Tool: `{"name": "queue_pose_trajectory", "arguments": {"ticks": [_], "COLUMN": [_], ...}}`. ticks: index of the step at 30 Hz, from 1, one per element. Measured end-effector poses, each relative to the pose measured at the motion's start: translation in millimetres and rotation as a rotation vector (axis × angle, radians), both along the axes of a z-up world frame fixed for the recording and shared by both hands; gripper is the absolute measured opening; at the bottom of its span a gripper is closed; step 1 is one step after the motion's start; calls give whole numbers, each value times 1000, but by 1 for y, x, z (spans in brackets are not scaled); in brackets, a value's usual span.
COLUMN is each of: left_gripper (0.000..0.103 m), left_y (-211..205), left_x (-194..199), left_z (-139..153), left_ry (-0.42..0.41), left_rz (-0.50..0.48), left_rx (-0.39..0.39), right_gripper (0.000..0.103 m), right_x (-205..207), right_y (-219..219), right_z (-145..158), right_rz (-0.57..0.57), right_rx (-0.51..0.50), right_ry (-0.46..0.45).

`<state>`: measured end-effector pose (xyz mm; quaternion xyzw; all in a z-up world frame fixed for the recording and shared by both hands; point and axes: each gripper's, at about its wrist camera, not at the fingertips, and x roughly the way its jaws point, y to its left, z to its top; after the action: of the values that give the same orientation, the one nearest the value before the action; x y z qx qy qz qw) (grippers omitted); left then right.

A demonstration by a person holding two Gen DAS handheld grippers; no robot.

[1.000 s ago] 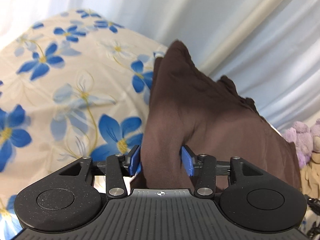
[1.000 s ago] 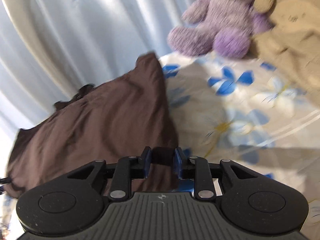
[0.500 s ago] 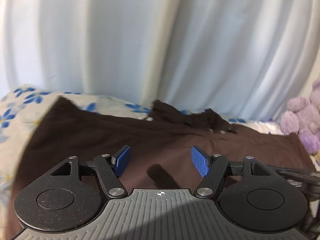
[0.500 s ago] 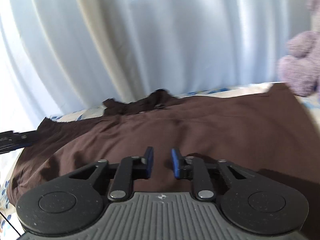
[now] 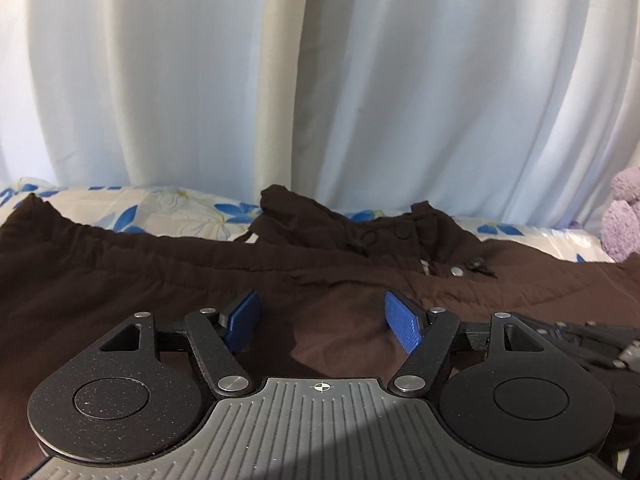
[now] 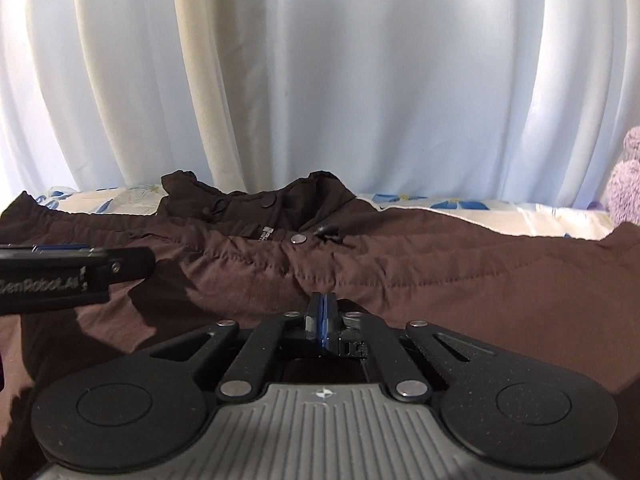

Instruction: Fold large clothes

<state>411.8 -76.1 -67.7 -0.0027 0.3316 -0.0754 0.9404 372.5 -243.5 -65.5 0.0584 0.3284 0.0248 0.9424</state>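
Since half a second ago, the right hand-held gripper [image 6: 323, 316] has gone from slightly parted to fully pressed together, its blue pads meeting with no fabric visibly caught between them, while the left hand-held gripper [image 5: 322, 320] remains spread wide and empty; a second ago both were pinching the cloth and lifting it. That cloth, a large dark-brown quilted jacket with snap buttons [image 6: 400, 272], now lies spread flat across the bed, its collar and drawcord toggle [image 6: 328, 229] toward the far edge, just short of the hanging white curtain [image 6: 320, 80]. Both tools hover low over the near part of the jacket, the left one showing in the right wrist view as a black bar at the left edge. Released and settled, the jacket looks to have had one fold laid down, and the next step is probably choosing fresh grip points along an edge or sleeve for a further fold; the padded fabric may spring back. Around the garment, a cream bedsheet printed with blue flowers [image 5: 180, 208] shows at the far side, and a fluffy purple plush toy [image 5: 624, 216] sits at the right end of the bed.
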Motion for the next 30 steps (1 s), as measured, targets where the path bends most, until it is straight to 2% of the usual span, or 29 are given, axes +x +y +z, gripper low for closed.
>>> {"name": "queue_pose_trajectory", "arguments": {"ticks": [2,9,13,17,19,21,23,26,29,30], "left_gripper": [81,87,87,92,94,95,94,93,94,94], "left_y": [-2,-4,2,16,32,53,80,119,141,143], "left_x": [6,10,12,9,5,-3,-12,-24,-31,-29], "left_z": [-7,-27,-26,-23,-20,-16,-14,-11,-11,-15], "left_ry": [-21,-70,-63,-66,-70,-92,-104,-121,-132,-128], "left_rz": [8,28,24,-9,-8,22,74,157,204,206], "left_rx": [2,-17,-49,-52,-34,23,76,106,46,33], "right_gripper": [0,0,0,0,0,0,0,0,0,0], "right_x": [1,3,-1,-5,-12,-23,-40,-63,-81,-80], "right_y": [-2,-9,-1,-12,-29,-60,-93,-130,-162,-163], "right_z": [-3,-16,-14,-9,-7,-7,-6,-9,-18,-20], "right_rz": [-7,19,16,11,-49,-110,-178,-318,-413,-422], "right_rx": [15,39,-15,-1,-46,-29,-28,-76,93,105], "right_ry": [-22,-60,-73,-74,-70,-67,-75,-68,-82,-80]}}
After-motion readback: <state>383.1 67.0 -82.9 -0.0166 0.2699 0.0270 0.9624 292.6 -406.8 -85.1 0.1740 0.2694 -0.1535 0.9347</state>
